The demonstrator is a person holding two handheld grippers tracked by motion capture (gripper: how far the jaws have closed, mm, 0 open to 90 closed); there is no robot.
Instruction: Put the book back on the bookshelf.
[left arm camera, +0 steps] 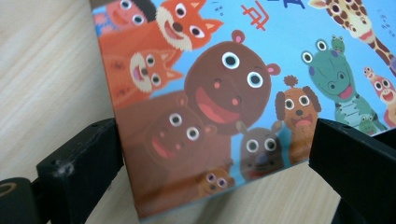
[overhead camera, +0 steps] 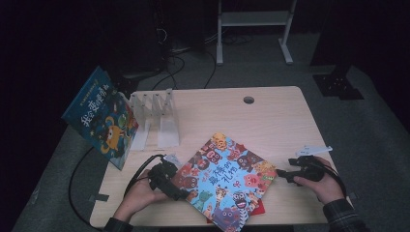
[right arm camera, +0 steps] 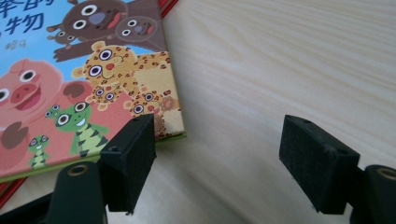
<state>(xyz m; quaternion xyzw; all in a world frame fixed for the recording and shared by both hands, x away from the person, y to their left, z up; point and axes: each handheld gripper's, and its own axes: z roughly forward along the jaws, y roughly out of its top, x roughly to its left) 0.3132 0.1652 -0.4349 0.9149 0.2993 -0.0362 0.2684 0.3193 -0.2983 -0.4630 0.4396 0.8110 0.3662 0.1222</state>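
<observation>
step: picking up flat blue animal-cover picture book (overhead camera: 226, 181) lying on pale wood worktop (overhead camera: 270, 116) near front edge | left tongs (left arm camera: 215, 154) spread, straddling book's corner, not pinching | right tongs (right arm camera: 215, 154) spread, empty, just beside opposite corner | next: close left on corner, lift toward white slotted rack (overhead camera: 157, 118)

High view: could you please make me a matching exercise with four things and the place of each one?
Things:
1. animal book
2. blue book
3. white rack
4. round hole

Places:
A. near the far edge of the table
B. leaning at the left edge
C. flat near the front edge
D. upright, right of the blue book

Pairs: 1-C, 2-B, 3-D, 4-A
</observation>
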